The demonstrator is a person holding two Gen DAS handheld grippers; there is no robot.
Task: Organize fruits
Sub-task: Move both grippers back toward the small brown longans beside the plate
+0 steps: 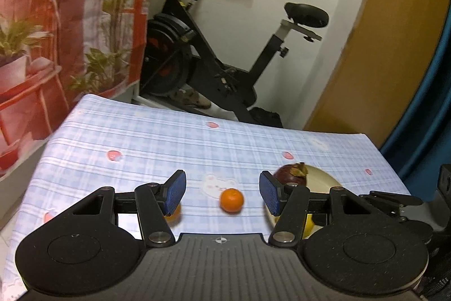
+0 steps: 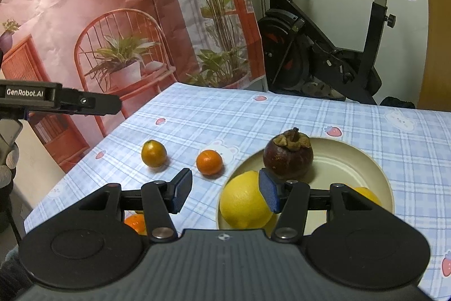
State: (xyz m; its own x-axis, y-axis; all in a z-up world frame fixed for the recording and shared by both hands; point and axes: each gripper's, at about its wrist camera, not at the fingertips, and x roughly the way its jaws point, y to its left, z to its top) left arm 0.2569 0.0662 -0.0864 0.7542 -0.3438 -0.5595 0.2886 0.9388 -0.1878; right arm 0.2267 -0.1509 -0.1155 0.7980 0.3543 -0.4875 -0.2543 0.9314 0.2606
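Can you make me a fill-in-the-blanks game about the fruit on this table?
1. The dark purple mangosteen sits in the round cream ____.
2. The big round lemon is coloured ____.
3. The small round orange tangerine lies on the blue checked ____.
4. Both grippers' fingers are ____.

Missing words: plate, yellow, tablecloth, open

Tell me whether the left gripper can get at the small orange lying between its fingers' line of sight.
Probably yes: the left gripper is open, the orange lies ahead between its fingers on the tablecloth, with nothing between them.
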